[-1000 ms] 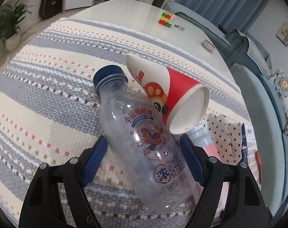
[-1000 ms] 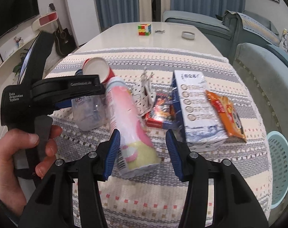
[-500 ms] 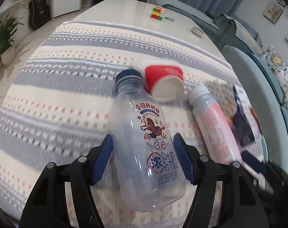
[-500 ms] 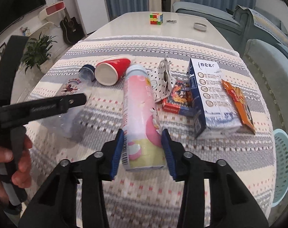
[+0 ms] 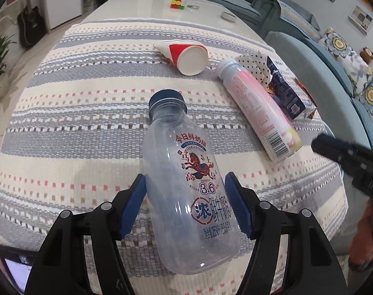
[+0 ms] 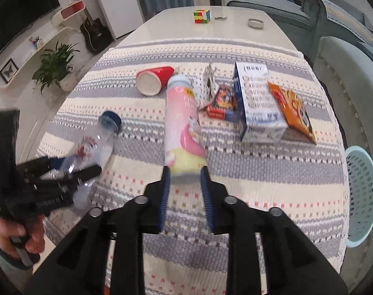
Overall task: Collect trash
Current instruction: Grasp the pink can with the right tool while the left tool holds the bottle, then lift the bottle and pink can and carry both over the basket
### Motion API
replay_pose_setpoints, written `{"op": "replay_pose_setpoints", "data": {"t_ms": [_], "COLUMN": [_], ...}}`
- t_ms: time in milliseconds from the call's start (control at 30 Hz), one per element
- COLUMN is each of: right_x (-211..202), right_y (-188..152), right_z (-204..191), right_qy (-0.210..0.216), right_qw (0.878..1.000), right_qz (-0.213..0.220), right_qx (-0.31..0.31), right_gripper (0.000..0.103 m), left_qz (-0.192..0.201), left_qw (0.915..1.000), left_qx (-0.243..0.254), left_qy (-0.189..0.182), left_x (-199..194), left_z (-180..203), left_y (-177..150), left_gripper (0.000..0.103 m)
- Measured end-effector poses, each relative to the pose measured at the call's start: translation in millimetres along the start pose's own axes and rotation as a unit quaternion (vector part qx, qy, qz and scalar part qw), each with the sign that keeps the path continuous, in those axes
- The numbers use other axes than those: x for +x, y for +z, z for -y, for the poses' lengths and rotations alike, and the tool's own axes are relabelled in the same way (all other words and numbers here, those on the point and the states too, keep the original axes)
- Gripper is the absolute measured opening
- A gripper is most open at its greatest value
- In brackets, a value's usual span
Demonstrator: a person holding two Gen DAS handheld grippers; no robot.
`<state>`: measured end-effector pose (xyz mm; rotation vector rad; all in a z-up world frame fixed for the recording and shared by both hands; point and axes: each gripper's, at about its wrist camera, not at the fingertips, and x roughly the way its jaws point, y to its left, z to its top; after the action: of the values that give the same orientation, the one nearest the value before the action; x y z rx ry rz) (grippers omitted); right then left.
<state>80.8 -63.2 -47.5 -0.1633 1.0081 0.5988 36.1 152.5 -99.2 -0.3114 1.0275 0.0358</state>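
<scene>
Clear plastic milk bottle with blue cap (image 5: 186, 186) sits clamped between the left gripper (image 5: 185, 206) pads, cap toward 12 o'clock, above the striped woven tablecloth (image 5: 75, 113). Right gripper (image 6: 185, 194), jaws narrow after closing then easing slightly, pinches the base of the pink-and-yellow plastic bottle (image 6: 182, 127). Red paper cup (image 6: 153, 80) lies at 11 o'clock of it, blue-white carton (image 6: 257, 103) at 2, pale blue basket (image 6: 361, 191) at 3.

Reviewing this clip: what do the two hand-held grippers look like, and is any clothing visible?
Both the left hand-held gripper and the right hand-held gripper are black plastic, with ribbed blue pads and round silver pivot bolts. White lettering marks the left one's side; a teal cuff shows at its wrist.
</scene>
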Motion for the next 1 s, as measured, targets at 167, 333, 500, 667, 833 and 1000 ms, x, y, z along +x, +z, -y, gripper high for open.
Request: {"op": "replay_pose_setpoints", "data": {"t_ms": [167,333,500,667,833,1000], "right_x": [19.4,53.1,79.8,100.8,101.7,79.4], "right_y": [19.9,35.4,39.3,40.8,42.2,35.5], "right_z": [-8.6,-2.3,9.3,12.1,6.5,11.5], "right_qy": [0.002,0.019,0.023,0.023,0.013,0.032], "right_qw": [1.000,0.999,0.997,0.994,0.996,0.996], "right_qz": [-0.011,-0.038,-0.063,-0.084,-0.076,-0.042], "right_qx": [-0.004,0.025,0.049,0.061,0.048,0.065], "right_gripper": [0.048,0.050,0.051,0.051,0.048,0.046], "left_qz": [0.005,-0.011,-0.011,-0.004,0.011,0.052], "left_qw": [0.9997,0.9994,0.9992,0.9979,0.9987,0.9979], "left_qx": [-0.023,-0.034,-0.018,0.005,-0.011,-0.014], "left_qy": [-0.009,0.002,0.033,0.065,0.048,0.035], "left_x": [-0.1,13.4,26.0,29.7,25.9,4.2], "left_z": [-6.4,-9.8,-4.8,0.8,-1.7,6.5], "left_y": [3.7,8.6,9.1,15.0,15.6,11.9], "left_gripper": [0.072,0.076,0.074,0.054,0.054,0.054]}}
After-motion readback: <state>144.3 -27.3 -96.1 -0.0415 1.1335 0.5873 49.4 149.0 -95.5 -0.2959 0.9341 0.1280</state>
